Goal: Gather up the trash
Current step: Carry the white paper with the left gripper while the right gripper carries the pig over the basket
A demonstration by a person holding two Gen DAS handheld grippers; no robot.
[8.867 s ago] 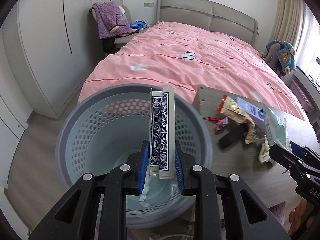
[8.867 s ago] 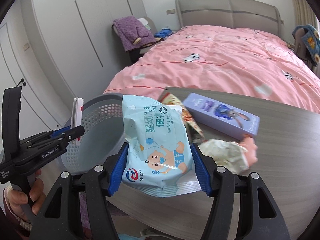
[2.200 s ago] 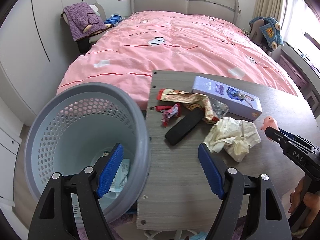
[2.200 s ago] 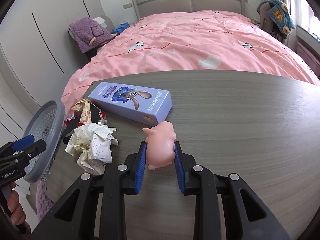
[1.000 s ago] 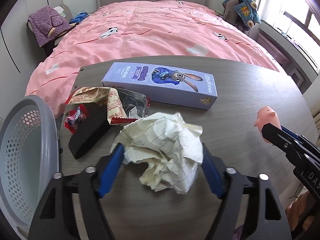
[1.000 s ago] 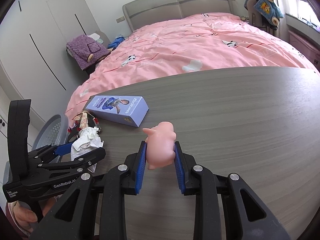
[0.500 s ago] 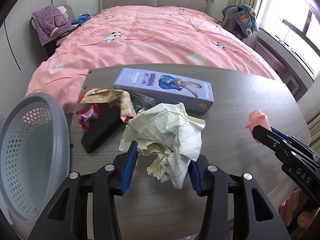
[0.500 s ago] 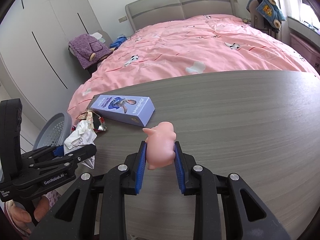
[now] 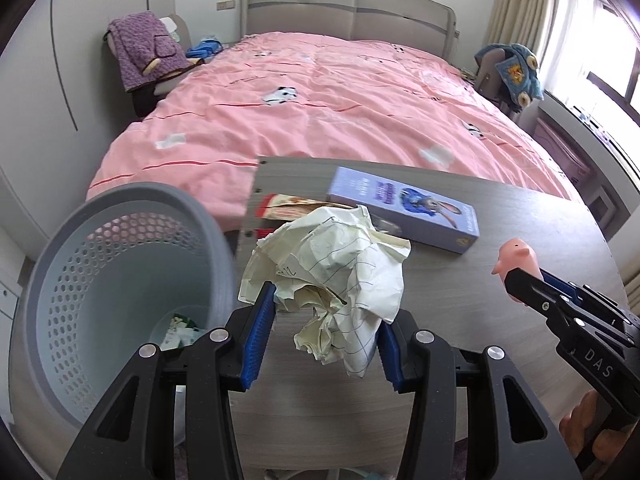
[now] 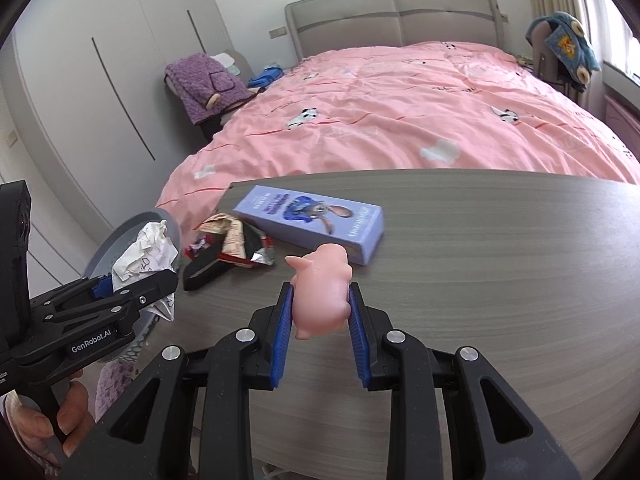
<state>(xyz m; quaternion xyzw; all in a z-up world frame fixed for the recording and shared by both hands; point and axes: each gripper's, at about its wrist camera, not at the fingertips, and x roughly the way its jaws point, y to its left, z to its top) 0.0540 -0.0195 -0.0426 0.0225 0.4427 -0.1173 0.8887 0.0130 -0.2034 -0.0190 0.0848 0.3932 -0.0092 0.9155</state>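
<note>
One grey perforated bin [image 9: 120,272], left wrist view: wrappers at its bottom; left tongs [image 9: 322,332] clamp crumpled paper [image 9: 332,276] above the table [image 9: 520,216] edge, beside the bin. Right wrist view: right tongs [image 10: 320,320] pinch a pink pig toy [image 10: 322,288] over the table; purple box [image 10: 308,220] beyond.

Crumpled paper [image 9: 336,272] hides most of the snack wrappers [image 9: 280,210] on the worktop [image 9: 500,220]. Contents at the bottom of the basket [image 9: 60,272] are too small to identify. Print on the purple box [image 10: 312,216] is illegible.

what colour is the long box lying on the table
The long box is lavender purple with a cartoon rabbit printed on top; the right wrist view shows it best.
</note>
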